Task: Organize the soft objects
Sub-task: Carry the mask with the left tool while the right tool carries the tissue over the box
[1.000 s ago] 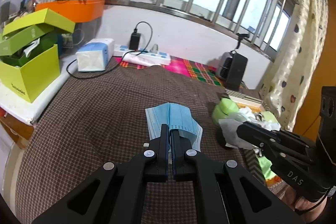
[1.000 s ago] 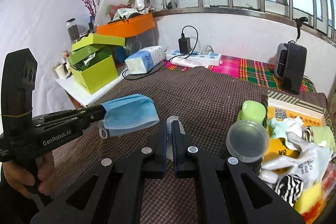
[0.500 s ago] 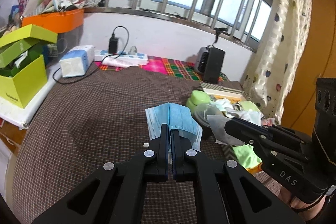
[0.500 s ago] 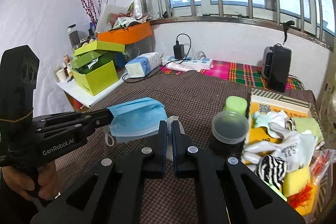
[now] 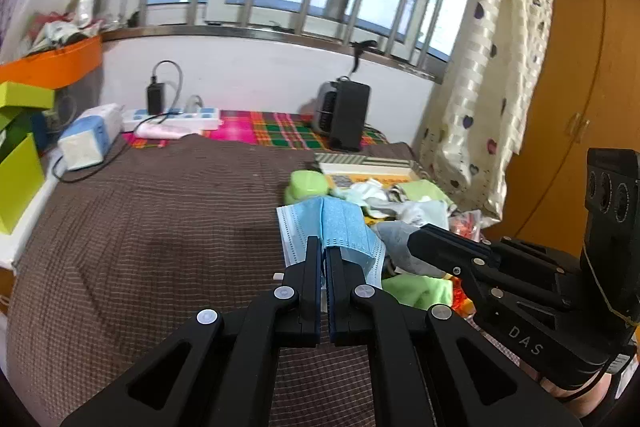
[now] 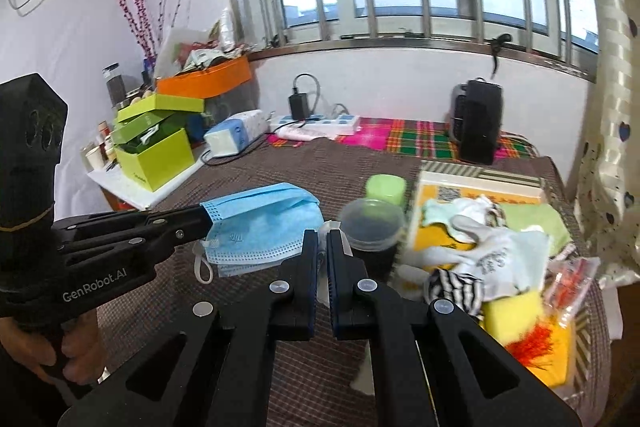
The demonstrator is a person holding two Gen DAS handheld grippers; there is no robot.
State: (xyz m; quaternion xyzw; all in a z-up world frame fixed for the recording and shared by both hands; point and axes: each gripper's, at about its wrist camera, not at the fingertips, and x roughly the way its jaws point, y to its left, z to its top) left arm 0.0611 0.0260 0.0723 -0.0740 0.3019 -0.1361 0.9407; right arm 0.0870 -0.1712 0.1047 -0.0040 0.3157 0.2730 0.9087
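Note:
My left gripper (image 5: 323, 241) is shut on a folded blue face mask (image 5: 340, 223), which hangs above the brown checked tablecloth (image 5: 160, 227). The right wrist view shows that mask (image 6: 264, 227) sticking out of the left gripper (image 6: 204, 217), with an ear loop dangling. My right gripper (image 6: 323, 235) is shut on a small pale grey-white cloth piece (image 6: 326, 225), mostly hidden by its fingers; the piece (image 5: 394, 241) shows at the tip of the right gripper (image 5: 414, 237) in the left wrist view. Just right of both lies a pile of soft things (image 6: 492, 247): gloves, a striped piece, green cloths, a yellow sponge.
A black cup with a clear lid (image 6: 372, 223) and a green lidded tub (image 6: 386, 187) stand beside the pile. Green boxes (image 6: 156, 151), a tissue pack (image 6: 236, 133), a power strip (image 6: 316, 121) and a black heater (image 6: 478, 121) line the back. A curtain (image 6: 608, 147) hangs on the right.
Both grippers have swung to the right toward the pile, each keeping its piece. The green boxes have slid toward the left edge and the pile has come closer.

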